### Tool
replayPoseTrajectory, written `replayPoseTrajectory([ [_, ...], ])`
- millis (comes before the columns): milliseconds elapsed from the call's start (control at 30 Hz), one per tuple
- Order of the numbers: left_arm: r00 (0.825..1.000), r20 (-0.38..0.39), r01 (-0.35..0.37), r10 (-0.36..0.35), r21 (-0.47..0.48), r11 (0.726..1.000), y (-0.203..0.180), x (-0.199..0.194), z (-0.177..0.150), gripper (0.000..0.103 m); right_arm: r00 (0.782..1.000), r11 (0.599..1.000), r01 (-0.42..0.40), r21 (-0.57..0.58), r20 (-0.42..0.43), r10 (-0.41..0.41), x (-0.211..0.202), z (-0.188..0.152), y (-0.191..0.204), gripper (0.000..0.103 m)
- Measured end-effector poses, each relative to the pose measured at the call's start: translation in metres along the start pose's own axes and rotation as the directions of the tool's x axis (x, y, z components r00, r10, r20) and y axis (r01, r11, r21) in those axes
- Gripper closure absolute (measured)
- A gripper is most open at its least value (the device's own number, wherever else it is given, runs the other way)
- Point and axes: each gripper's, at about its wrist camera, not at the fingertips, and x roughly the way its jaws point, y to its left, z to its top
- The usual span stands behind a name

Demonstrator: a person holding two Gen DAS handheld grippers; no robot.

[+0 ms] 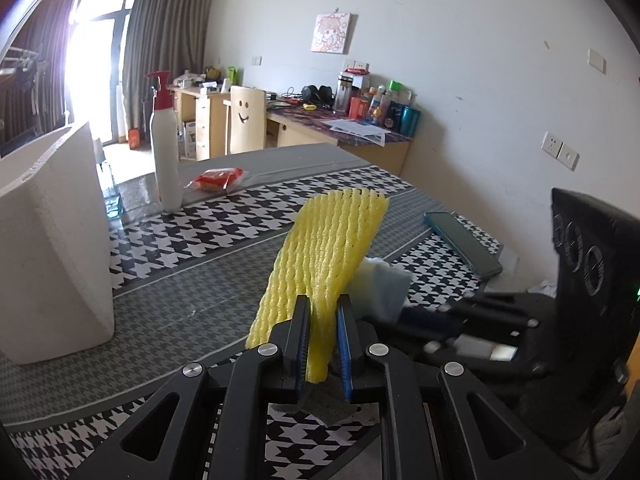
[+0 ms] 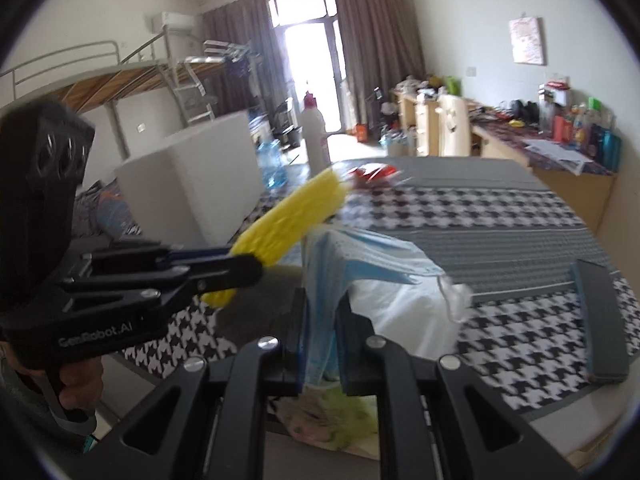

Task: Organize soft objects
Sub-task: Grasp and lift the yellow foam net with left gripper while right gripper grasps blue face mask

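Yellow foam net [image 1: 320, 276] between left jaws, blue face mask [image 2: 360, 256] between right jaws.

Both grippers are of black plastic. The left gripper [image 1: 323, 336] has two flat fingers with blue pads [image 1: 343, 344] on the inner sides, and round silver screws [image 1: 268, 349] sit on its linkage arms, which have triangular cut-outs. The right gripper [image 2: 322, 332] has the same build. In the right wrist view the left gripper's body carries the white marking "GenRobot.AI" [image 2: 95, 335] and a housing with round lenses. A grey sleeve [image 2: 24, 412] shows below its handle.
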Motion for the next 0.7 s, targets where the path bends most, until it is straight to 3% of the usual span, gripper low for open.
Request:
replayPoseTrajectory([
  [200,1.000,0.017,0.021,-0.021,-0.030,0.999,0.008,-0.006,0.004,0.089,0.998,1.000,-0.025,-0.018,-0.056,0.024,0.021,-0.005,0.003,0.087],
  [300,0.999,0.036,-0.001,0.003,-0.036,0.999,0.012,-0.011,0.005,0.089,0.997,0.999,-0.027,-0.023,-0.072,0.025,0.026,-0.006,0.002,0.087],
  [700,0.992,0.084,-0.087,0.089,-0.022,0.996,0.014,-0.031,0.002,0.089,0.999,1.000,0.003,-0.028,-0.037,-0.004,0.010,-0.004,0.003,0.087],
])
